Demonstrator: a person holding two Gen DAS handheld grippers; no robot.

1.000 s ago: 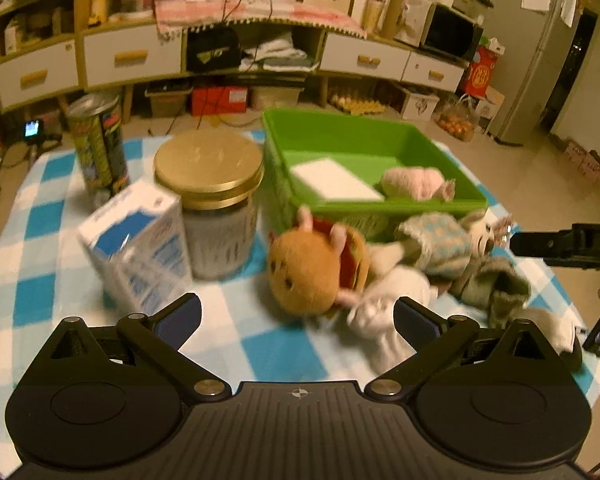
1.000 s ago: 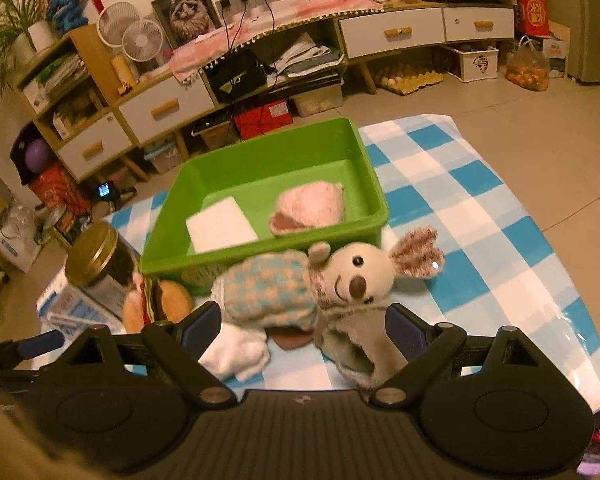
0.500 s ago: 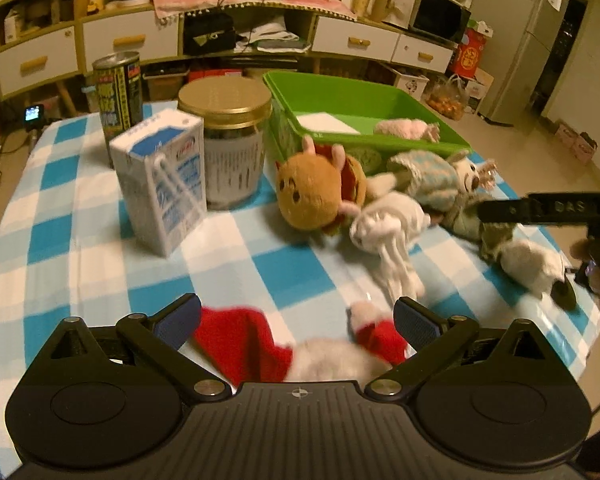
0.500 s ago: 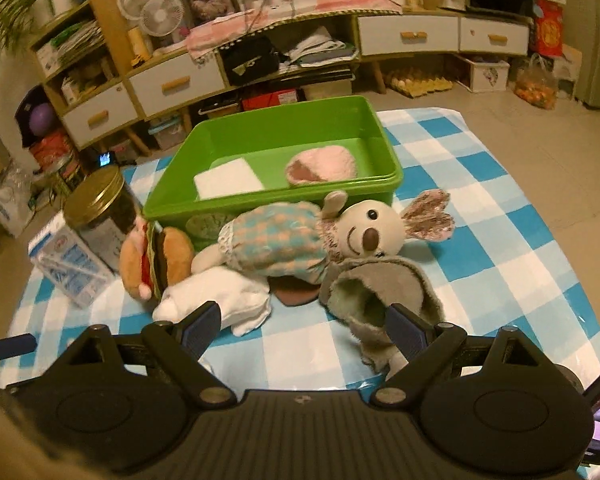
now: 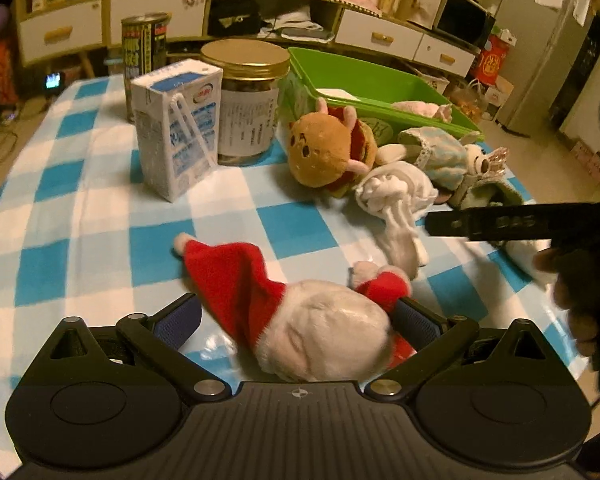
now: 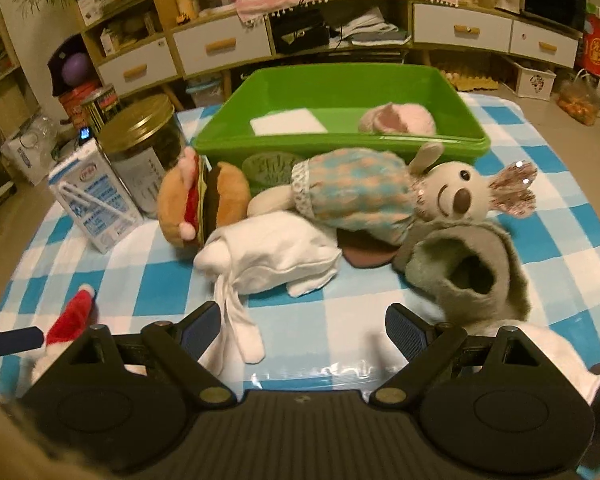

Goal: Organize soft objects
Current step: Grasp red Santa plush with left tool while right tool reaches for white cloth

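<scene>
A red and white Santa plush (image 5: 300, 312) lies on the checked cloth between the fingers of my open left gripper (image 5: 300, 320); its hat shows in the right wrist view (image 6: 74, 316). A burger plush (image 5: 328, 152), a white cloth (image 6: 272, 252), a mouse doll in a checked dress (image 6: 380, 196) and a grey slipper (image 6: 464, 272) lie in front of the green bin (image 6: 380, 148). The bin holds a pink plush (image 6: 396, 118) and a white pad (image 6: 288, 122). My right gripper (image 6: 304, 324) is open and empty, near the white cloth and slipper.
A milk carton (image 5: 176, 128), a gold-lidded jar (image 5: 246, 100) and a tin can (image 5: 144, 60) stand at the table's left back. Shelves and drawers (image 6: 220, 46) line the room behind. The table's front edge is close under both grippers.
Both grippers have pulled back toward the table's front edge. The Santa plush has come into the left view and now lies between the left fingers.
</scene>
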